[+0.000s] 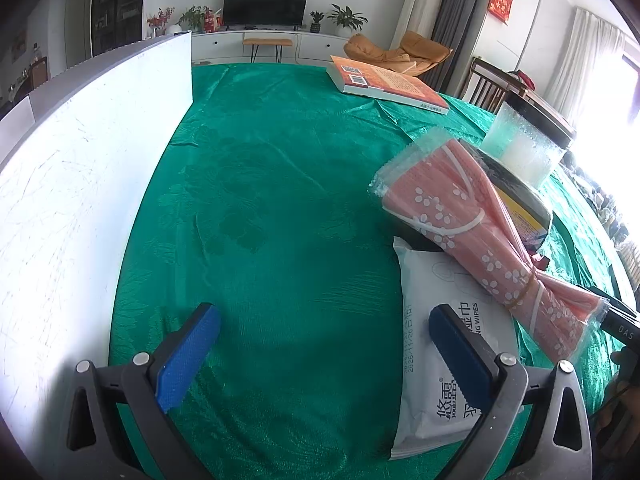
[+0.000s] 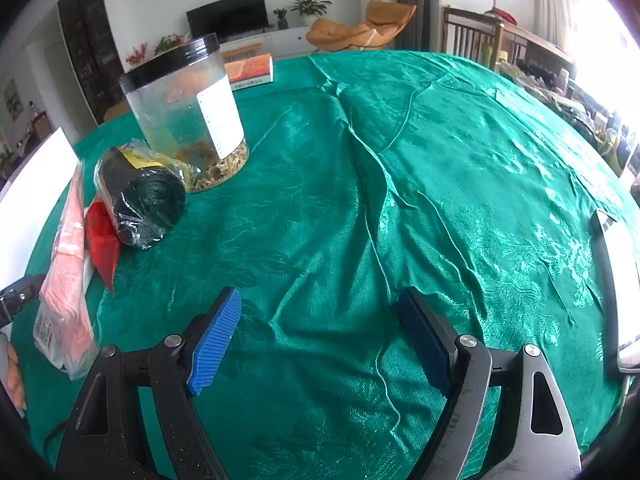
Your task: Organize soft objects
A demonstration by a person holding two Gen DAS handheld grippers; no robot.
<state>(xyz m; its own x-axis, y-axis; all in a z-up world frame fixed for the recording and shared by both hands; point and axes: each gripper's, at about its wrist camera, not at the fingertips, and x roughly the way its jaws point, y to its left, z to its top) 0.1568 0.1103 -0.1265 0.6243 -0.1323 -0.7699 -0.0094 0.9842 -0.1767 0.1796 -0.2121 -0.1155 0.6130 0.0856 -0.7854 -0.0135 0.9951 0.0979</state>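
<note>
A pink flowered cloth bundle in clear wrap (image 1: 484, 240) lies at the right, resting over a white wet-wipes pack (image 1: 444, 360) and a black bag roll (image 1: 516, 196). My left gripper (image 1: 324, 344) is open and empty above the green cloth, its right finger over the wipes pack. In the right wrist view the pink bundle (image 2: 68, 280), a red soft piece (image 2: 102, 240) and the black bag roll (image 2: 140, 200) lie at the far left. My right gripper (image 2: 320, 336) is open and empty over bare tablecloth.
A white board (image 1: 80, 184) stands along the left. A clear jar with a black lid (image 2: 188, 116) stands behind the roll. An orange book (image 1: 384, 84) lies at the table's far side. A white-edged object (image 2: 616, 280) lies at the right edge.
</note>
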